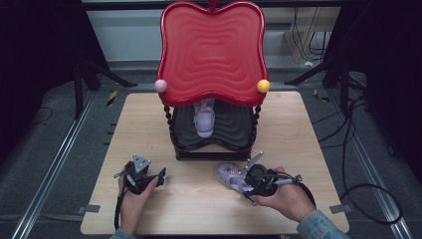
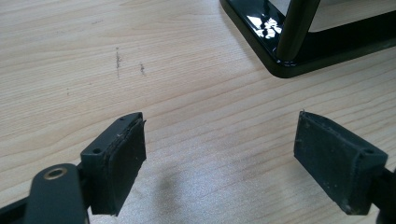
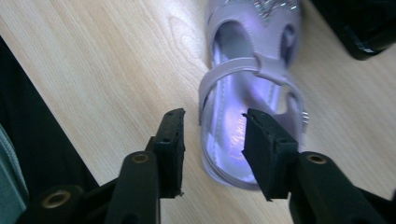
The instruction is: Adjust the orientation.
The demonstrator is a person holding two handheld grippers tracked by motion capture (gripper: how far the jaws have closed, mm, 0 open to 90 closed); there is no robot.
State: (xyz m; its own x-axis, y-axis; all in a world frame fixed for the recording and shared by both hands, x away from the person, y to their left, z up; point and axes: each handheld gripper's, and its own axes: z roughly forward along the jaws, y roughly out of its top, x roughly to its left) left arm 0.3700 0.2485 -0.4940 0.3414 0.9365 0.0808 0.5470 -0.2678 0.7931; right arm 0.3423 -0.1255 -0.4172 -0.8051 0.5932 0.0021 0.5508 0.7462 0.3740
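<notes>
The right gripper point(image 3: 212, 140) has its pads apart around the heel end of a lilac child's sandal point(image 3: 252, 88), one pad outside the heel wall and the other over the insole; neither appears to press on it. The sandal lies flat on the wooden table point(image 1: 199, 209), just in front of a two-tier stand point(image 1: 213, 144) with a red top tray. Its mate point(image 1: 204, 118) already sits on the black lower shelf. The step in hand looks like gripping this second sandal, so the jaws should close squarely on the heel wall, not the thin strap, to keep it from swinging. The left gripper point(image 2: 219, 154) rests wide open over bare table, holding nothing.
</notes>
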